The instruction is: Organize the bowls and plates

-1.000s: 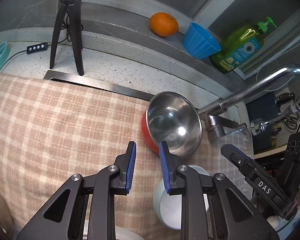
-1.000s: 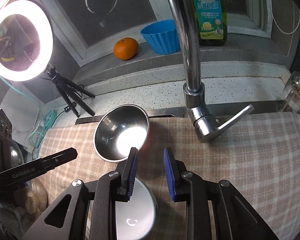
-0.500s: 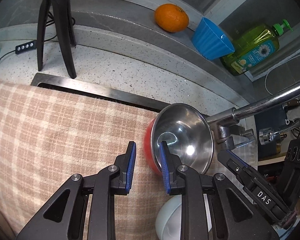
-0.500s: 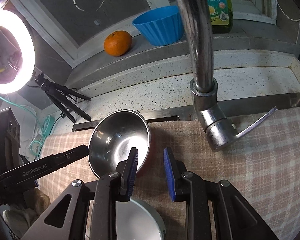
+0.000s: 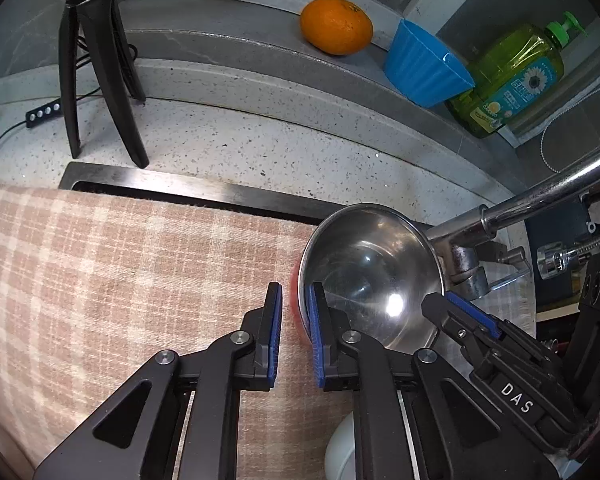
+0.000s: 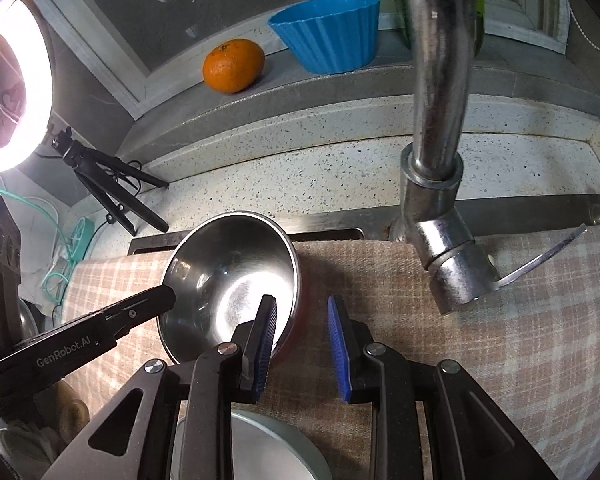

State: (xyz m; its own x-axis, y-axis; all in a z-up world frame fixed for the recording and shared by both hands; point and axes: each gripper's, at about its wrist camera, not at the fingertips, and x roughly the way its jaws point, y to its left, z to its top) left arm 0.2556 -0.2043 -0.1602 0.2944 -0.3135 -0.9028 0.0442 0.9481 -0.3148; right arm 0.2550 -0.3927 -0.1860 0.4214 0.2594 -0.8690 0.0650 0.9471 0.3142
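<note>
The steel bowl [image 5: 370, 276], red outside, sat right of center on the checked cloth [image 5: 120, 280]. The left gripper [image 5: 294, 334] and right gripper [image 6: 302, 344] straddled opposite rims, jaws apart. An uneven pinch could tip it against the faucet [image 6: 440, 184].
</note>
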